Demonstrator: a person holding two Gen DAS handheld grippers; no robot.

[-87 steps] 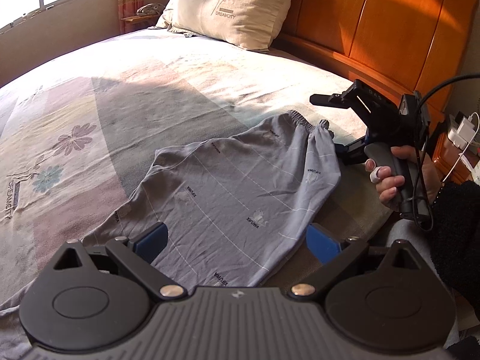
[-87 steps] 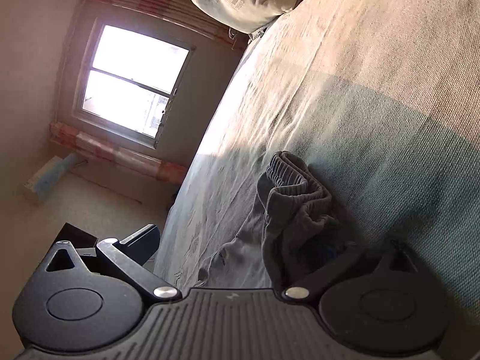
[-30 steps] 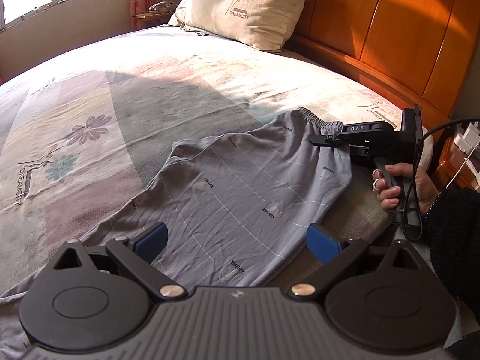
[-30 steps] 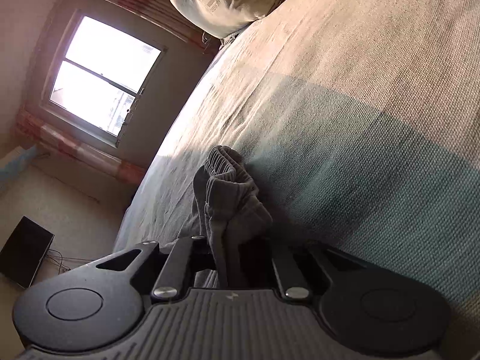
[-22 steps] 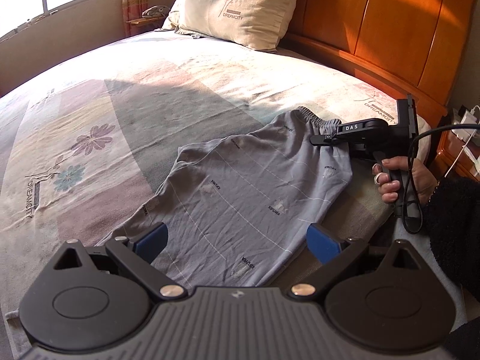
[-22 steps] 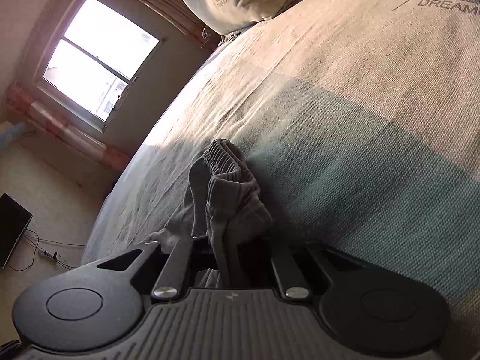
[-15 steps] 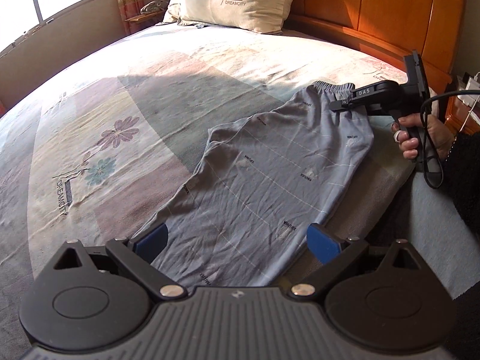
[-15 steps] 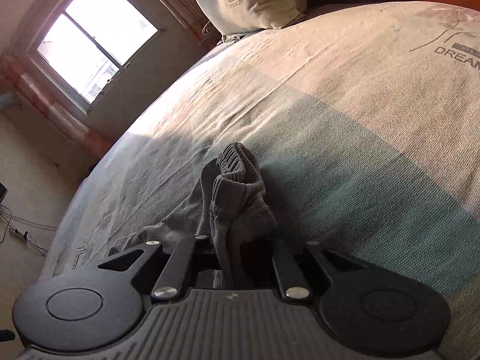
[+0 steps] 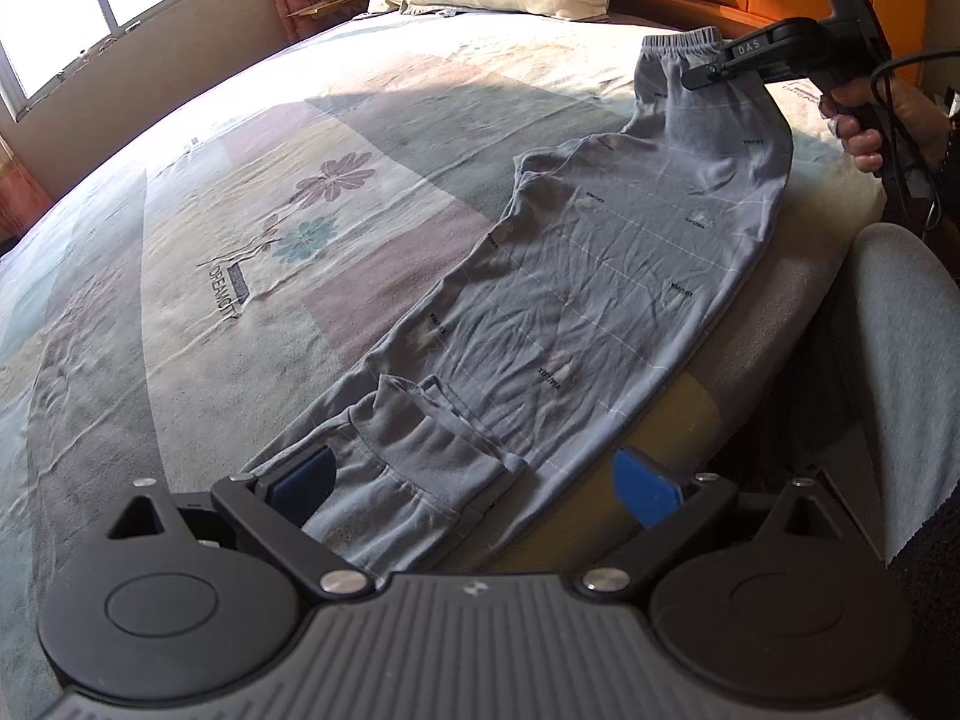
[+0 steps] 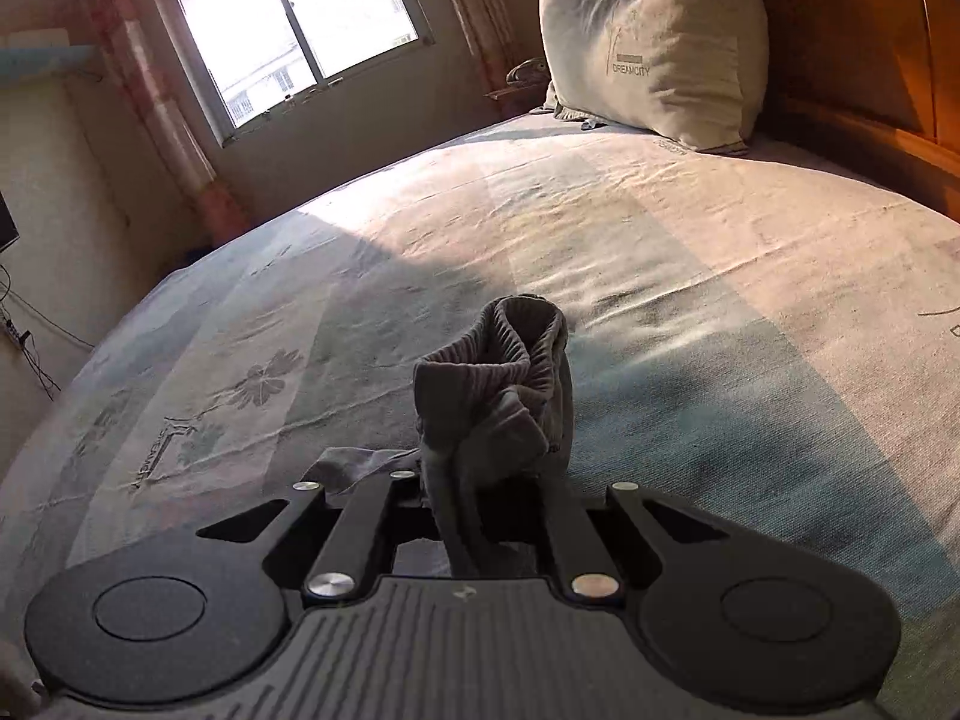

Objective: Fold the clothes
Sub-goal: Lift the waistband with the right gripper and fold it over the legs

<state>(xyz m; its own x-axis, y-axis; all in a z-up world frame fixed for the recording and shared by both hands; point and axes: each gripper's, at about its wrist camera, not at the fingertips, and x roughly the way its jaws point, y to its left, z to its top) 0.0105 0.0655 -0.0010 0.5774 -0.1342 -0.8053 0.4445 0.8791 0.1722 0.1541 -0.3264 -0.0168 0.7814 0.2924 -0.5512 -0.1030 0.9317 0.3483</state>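
Grey trousers (image 9: 606, 276) lie stretched across a patterned bedspread (image 9: 240, 192), running from the lower centre to the upper right of the left wrist view. There the right gripper (image 9: 699, 79) pinches the elastic waistband, its fingertips half buried in cloth. The left gripper (image 9: 474, 480) is spread wide, its blue pads (image 9: 645, 483) either side of the leg hems, not pressing them. The right wrist view shows only the bunched waistband (image 10: 504, 378) clamped at centre; the legs are hidden. A pillow (image 10: 654, 48) sits upper right.
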